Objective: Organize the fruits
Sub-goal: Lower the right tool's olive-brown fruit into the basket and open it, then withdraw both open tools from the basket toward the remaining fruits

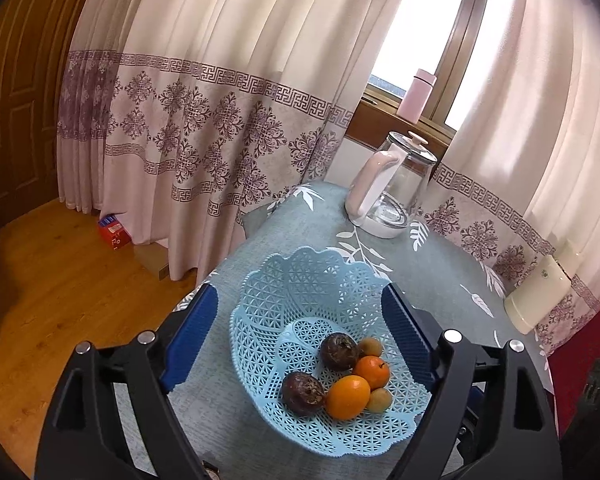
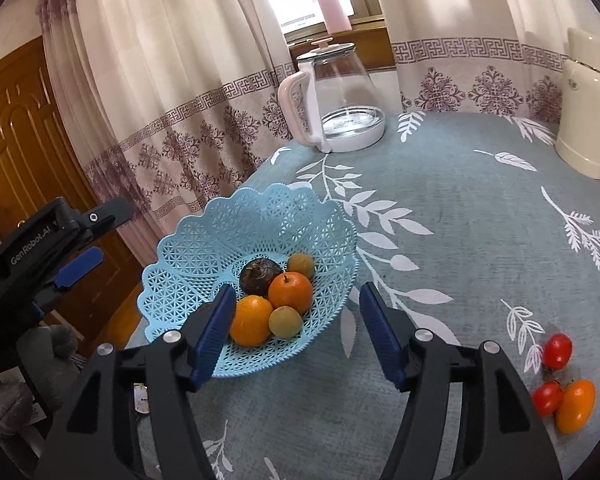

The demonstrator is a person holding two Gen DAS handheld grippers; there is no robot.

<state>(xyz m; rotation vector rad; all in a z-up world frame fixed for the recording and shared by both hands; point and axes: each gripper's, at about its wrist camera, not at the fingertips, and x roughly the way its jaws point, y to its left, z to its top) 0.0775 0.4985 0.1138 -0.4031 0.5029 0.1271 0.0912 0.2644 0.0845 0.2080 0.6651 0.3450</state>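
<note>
Fruits (image 2: 276, 300) beside "GenRobot.AI" left tool (image 2: 80, 266)

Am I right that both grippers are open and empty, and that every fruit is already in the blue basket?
Not quite: the right wrist view shows small tomatoes on the tablecloth, outside the blue basket. The left gripper and right gripper do have open, empty jaws.

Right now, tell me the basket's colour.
Light blue openwork basket, clearest in the right wrist view.
</note>
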